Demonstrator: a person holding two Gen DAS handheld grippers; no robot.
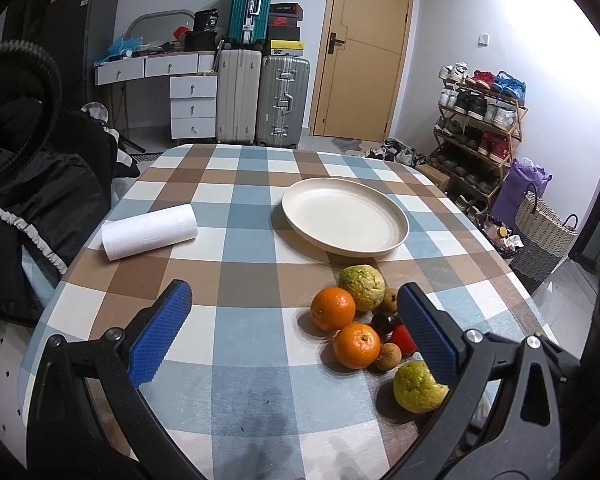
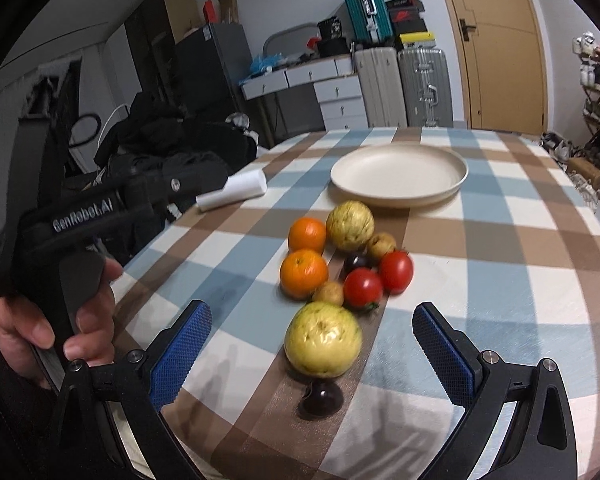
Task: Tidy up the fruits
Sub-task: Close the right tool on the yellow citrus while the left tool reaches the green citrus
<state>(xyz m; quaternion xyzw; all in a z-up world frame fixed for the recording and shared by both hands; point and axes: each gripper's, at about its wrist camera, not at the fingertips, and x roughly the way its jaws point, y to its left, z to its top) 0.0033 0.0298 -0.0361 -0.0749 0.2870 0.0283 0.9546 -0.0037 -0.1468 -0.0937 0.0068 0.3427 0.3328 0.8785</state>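
Observation:
A cluster of fruit lies on the checked tablecloth in front of an empty cream plate (image 1: 344, 216) (image 2: 400, 174). It holds two oranges (image 1: 333, 307) (image 2: 304, 273), two yellow-green guavas (image 1: 362, 286) (image 2: 323, 339), two red tomatoes (image 2: 362, 287), dark plums (image 2: 321, 397) and small brown fruits (image 2: 329, 293). My left gripper (image 1: 294, 320) is open, hovering left of the cluster, its right finger in front of some fruit. My right gripper (image 2: 314, 338) is open above the near guava, nothing held. A hand (image 2: 60, 320) holds the left gripper's handle in the right wrist view.
A white paper roll (image 1: 150, 231) (image 2: 234, 190) lies on the table's left side. Dark clothing (image 1: 32, 184) is piled off the left edge. Suitcases (image 1: 260, 100), drawers, a door and a shoe rack (image 1: 480, 120) stand beyond the table.

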